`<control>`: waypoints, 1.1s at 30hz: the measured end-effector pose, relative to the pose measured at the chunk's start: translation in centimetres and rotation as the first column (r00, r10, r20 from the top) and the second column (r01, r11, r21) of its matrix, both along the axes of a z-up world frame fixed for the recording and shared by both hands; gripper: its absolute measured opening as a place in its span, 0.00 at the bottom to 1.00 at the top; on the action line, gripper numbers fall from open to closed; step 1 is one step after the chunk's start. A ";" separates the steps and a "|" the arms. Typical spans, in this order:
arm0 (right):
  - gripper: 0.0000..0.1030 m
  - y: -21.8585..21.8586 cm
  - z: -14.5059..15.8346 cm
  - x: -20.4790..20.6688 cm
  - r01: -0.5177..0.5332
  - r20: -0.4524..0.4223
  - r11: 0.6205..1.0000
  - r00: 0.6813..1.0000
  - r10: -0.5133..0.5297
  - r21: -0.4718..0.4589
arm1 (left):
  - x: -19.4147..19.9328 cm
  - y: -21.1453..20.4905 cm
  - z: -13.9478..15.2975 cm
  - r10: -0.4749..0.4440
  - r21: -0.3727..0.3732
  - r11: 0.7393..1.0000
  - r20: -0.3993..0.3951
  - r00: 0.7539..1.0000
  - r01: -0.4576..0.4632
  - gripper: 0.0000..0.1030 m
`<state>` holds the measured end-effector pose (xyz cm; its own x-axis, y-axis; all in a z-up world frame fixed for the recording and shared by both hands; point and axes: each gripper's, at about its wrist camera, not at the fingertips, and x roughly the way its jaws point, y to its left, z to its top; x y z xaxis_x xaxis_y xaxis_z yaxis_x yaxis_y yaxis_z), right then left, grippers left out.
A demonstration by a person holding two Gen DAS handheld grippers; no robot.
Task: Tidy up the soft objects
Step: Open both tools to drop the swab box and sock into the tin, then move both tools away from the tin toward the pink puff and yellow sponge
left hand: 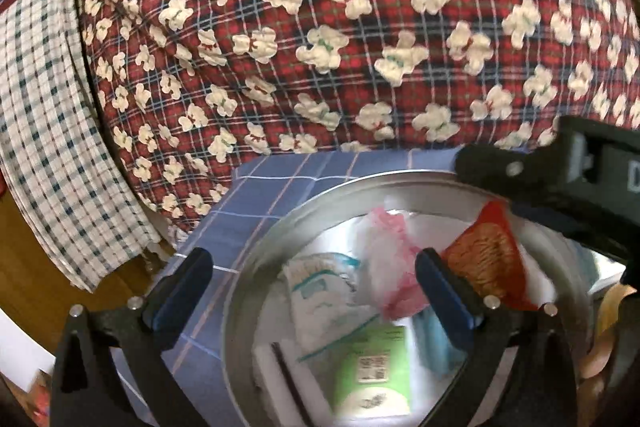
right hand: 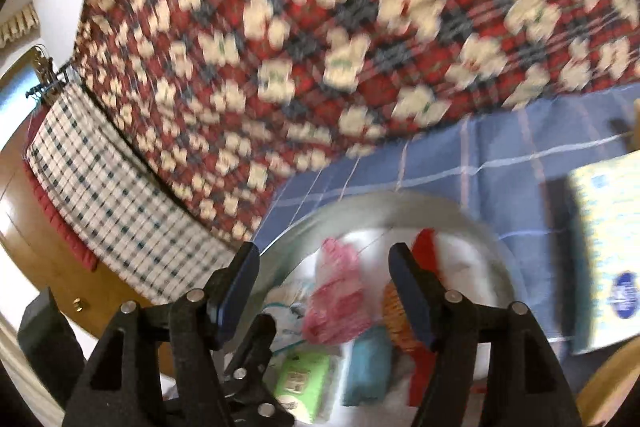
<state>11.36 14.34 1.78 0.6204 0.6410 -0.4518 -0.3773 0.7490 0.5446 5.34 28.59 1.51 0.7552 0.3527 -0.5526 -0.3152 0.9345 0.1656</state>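
A round metal bowl [left hand: 320, 199] stands on a blue checked cloth [left hand: 256, 187] and holds several soft packets: a pink-and-white one [left hand: 390, 259], an orange-red one [left hand: 486, 259], a white one with teal print [left hand: 320, 291], a green one [left hand: 372, 371] and a teal one [left hand: 434, 339]. My left gripper [left hand: 316, 291] is open and empty above the bowl. My right gripper [right hand: 326, 291] is open and empty over the same bowl [right hand: 360, 207]; it also shows at the right of the left wrist view [left hand: 560, 167]. The right wrist view is blurred.
A red plaid quilt with white bears [left hand: 320, 27] lies bunched behind the bowl. A white-and-green checked cloth [left hand: 52, 131] hangs at the left over wooden furniture [left hand: 36, 267]. A pale yellow printed pack [right hand: 608, 243] lies right of the bowl.
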 end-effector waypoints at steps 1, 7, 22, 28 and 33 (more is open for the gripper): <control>0.68 -0.6 0.3 -0.7 0.034 0.040 0.999 0.999 -0.033 -0.012 | -0.2 -0.1 -0.1 -0.002 -0.017 1.000 0.011 1.000 0.003 0.99; 0.84 -3.8 0.9 -6.1 0.312 0.363 0.946 0.894 -0.263 -0.084 | -1.6 -1.4 -0.8 0.002 -0.091 0.996 0.090 0.996 0.006 0.99; 0.87 -6.4 0.4 -9.0 0.453 0.519 0.887 0.782 -0.346 -0.092 | -4.9 -2.8 -0.8 0.068 -0.137 0.990 0.290 0.955 -0.029 1.00; 0.87 -5.7 0.2 -9.1 0.423 0.535 0.899 0.789 -0.302 -0.117 | -5.5 -2.9 -1.1 0.084 -0.132 0.990 0.324 0.942 -0.043 1.00; 0.87 -4.6 0.0 -9.6 0.394 0.567 0.905 0.787 -0.243 -0.159 | -5.8 -2.9 -1.8 0.097 -0.136 0.989 0.317 0.943 -0.056 1.00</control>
